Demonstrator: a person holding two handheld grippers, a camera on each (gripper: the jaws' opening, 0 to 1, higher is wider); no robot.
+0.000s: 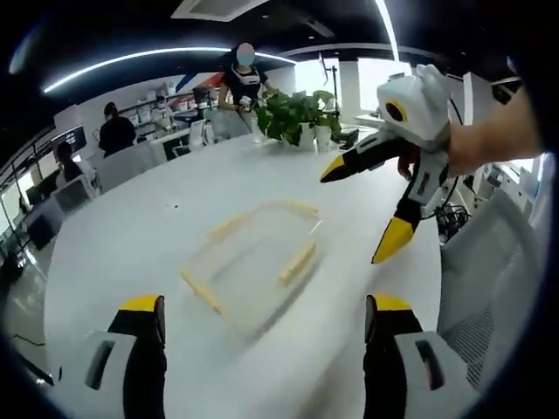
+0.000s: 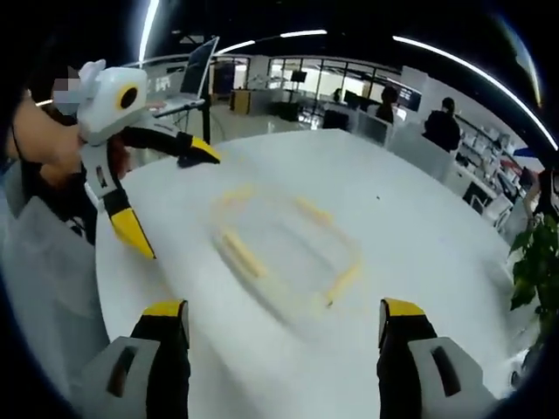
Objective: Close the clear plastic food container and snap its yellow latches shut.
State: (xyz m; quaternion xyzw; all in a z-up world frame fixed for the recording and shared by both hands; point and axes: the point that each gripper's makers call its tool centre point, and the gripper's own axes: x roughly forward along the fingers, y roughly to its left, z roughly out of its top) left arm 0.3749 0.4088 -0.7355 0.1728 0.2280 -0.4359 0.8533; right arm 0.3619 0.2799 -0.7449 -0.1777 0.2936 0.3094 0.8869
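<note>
Nearest in the left gripper view, the left hand-held gripper [image 1: 264, 327] is seen with its yellow-tipped jaws spread wide and nothing between them; in the right gripper view the right hand-held gripper [image 2: 284, 336] is likewise released, its jaws set well apart and empty. Just beyond both, the clear plastic food container [image 1: 255, 259] is found lying flat on the white desk [image 1: 131, 236], apart from either pair of jaws and touched by neither. Its yellow latches [image 1: 297, 262] are made out as pale strips along the edges, but the container is blurred in both views, so whether the lid is seated or any latch is snapped cannot be told. The task is therefore judged to be at an early stage, with the closing and latching taken as still to be done. Above the far side of the container, the right hand-held gripper is also seen in the left gripper view, held in the air with jaws open. Farther off, a potted plant [image 1: 293, 113] and several people in an office are seen. No brand, label or writing can be read.
</note>
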